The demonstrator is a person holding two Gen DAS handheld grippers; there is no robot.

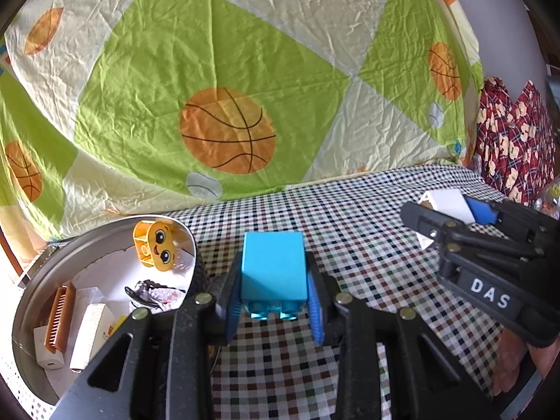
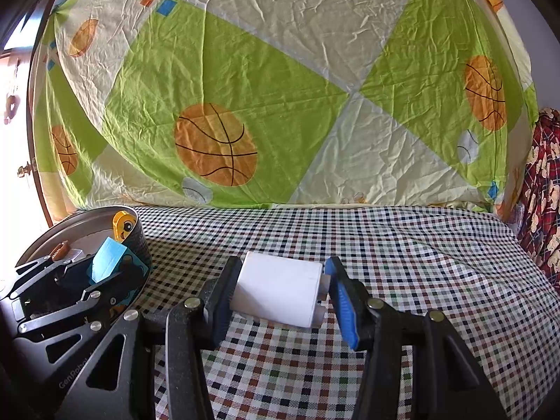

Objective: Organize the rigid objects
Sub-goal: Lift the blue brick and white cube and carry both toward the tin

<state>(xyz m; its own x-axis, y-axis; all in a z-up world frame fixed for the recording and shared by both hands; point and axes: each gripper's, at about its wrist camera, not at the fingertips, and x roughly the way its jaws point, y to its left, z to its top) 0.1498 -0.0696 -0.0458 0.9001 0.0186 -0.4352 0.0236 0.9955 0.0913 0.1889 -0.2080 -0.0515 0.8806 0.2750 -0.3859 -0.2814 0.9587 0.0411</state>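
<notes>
1. Blue brick (image 1: 273,273) sits clenched between the left gripper's (image 1: 273,301) jaws, off the checked surface (image 1: 350,273) and just right of the tin (image 1: 31,301). The pads grip only its lower sides near the studs, so a tilt toward the tin could let it pivot or slip out.
2. The tin already holds a yellow face block (image 1: 159,246), a comb (image 1: 59,318) and white boxes; a brick dropped from high could bounce off them or knock the face block over the rim.
3. The right gripper (image 2: 280,294) grasps a white charger (image 2: 278,290) by its ends, above the surface. Its smooth shell and the prong end against one pad make a skewed hold likely.
4. Both grippers are near each other beside the tin; heading in together risks a collision.
</notes>
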